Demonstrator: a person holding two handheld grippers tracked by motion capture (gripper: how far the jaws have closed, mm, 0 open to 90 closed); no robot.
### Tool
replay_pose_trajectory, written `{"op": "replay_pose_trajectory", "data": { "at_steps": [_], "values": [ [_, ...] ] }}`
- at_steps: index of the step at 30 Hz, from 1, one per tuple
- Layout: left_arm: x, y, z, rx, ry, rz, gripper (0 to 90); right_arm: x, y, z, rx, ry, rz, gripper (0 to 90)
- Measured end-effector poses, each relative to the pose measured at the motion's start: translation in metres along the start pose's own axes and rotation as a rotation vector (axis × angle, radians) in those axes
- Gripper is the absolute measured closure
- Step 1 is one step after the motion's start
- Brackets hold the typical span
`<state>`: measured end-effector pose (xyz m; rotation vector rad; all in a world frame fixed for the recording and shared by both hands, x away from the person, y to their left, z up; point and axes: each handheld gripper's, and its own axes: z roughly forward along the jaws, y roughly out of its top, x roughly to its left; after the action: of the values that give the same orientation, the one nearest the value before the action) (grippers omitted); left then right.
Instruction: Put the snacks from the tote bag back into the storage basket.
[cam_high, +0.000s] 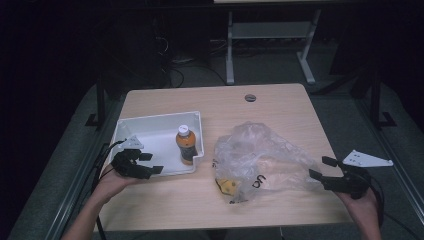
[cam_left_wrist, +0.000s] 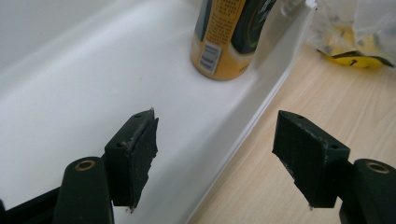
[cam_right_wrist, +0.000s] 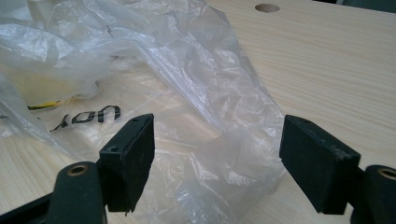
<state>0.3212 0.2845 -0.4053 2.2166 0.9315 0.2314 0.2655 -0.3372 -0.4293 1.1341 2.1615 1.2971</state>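
**Tray rim and plastic bag: both grippers wide, nothing held**

High view: white tray (cam_high: 150, 131) sits left-centre on the wood table (cam_high: 280, 107), a bottle (cam_high: 185, 144) upright in its right near corner. Clear plastic bag (cam_high: 260, 160) lies crumpled right of the tray, w/ a yellow item (cam_high: 227, 186) inside at its near-left end. Left gripper (cam_high: 152, 163) hangs over the tray's near edge, jaws apart, empty. Right gripper (cam_high: 320, 168) is at the bag's right tip, jaws apart, empty.

Left gripper view: jaws straddle the tray's near rim (cam_left_wrist: 243, 135), one pad (cam_left_wrist: 140, 154) over the tray floor, the other over the table; no contact seen. Judgement: tray is stiff moulded plastic, light, smooth; the thin rim is the spot to pinch. Bottle likely makes it tip toward that corner, so lift level.

Right gripper view: bag film (cam_right_wrist: 219, 154) lies between the open jaws, pads not pressing. Judgement: film is soft, slippery, near weightless, tears easily; take a bunched fold, not a single layer. The contents should sag the far end.
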Motion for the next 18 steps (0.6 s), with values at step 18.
{"op": "replay_pose_trajectory", "data": {
  "at_steps": [18],
  "values": [
    [-0.013,-0.026,0.009,-0.008,-0.008,0.006,30.0,0.004,0.0,-0.001,0.014,0.002,-0.01,26.0]
  ]
}}
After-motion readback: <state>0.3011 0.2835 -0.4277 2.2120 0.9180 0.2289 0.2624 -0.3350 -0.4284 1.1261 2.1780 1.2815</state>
